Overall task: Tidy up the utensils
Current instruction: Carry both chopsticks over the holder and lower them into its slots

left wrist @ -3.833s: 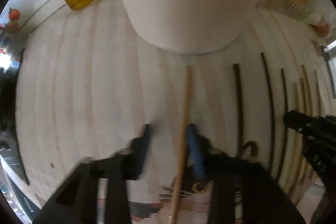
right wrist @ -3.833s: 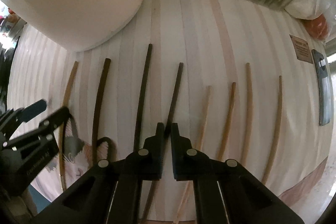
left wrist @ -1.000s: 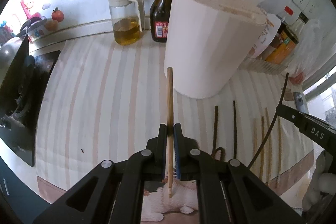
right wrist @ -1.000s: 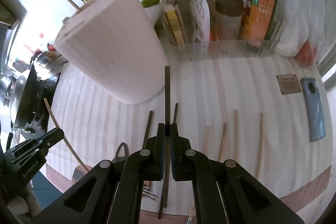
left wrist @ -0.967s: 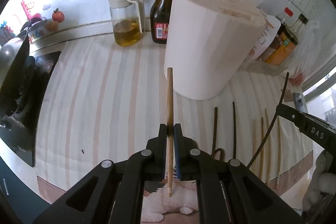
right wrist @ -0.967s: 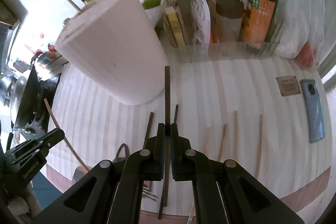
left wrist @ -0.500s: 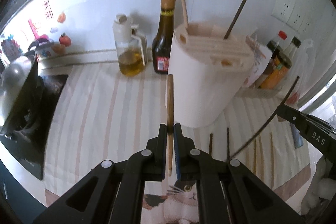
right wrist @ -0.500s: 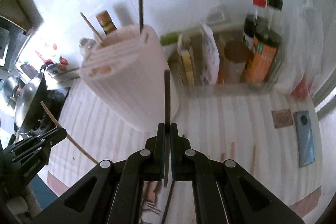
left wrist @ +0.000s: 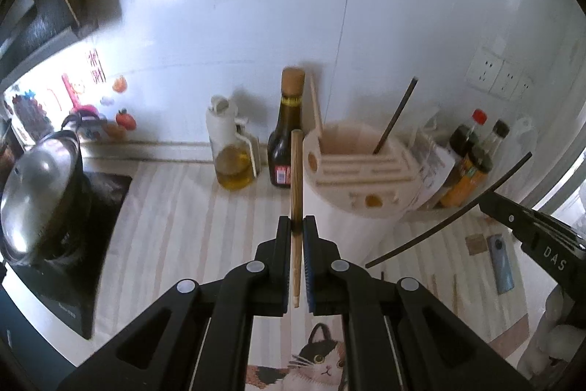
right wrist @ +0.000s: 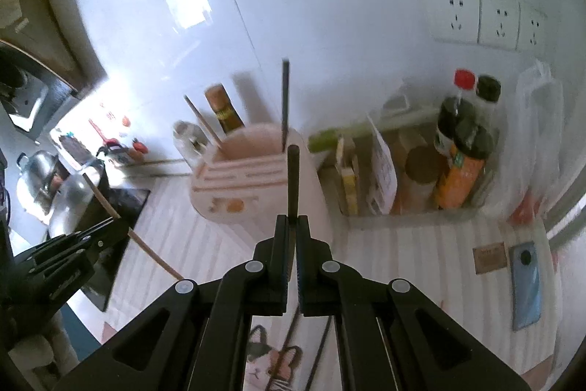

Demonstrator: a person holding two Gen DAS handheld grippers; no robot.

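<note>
Left tongs (left wrist: 297, 229) clamp a light chopstick (left wrist: 296, 171) pointing to twelve o'clock; right tongs (right wrist: 292, 226) pinch a dark chopstick (right wrist: 293, 182) likewise, the holder (right wrist: 252, 185) seemingly just beyond.

A light wooden chopstick (left wrist: 296, 193) stands nearly upright, pinched between the pads of the left gripper (left wrist: 297, 229) above the striped surface (left wrist: 175, 226). A dark chopstick (right wrist: 293, 185) is clamped the same way in the right gripper (right wrist: 292, 226). Beyond them sits the pale round holder (left wrist: 360, 171) with a slotted top, one light chopstick (left wrist: 315, 107) and one dark one (left wrist: 397, 114) leaning in it. More chopsticks (left wrist: 454, 292) lie flat on the surface.
</note>
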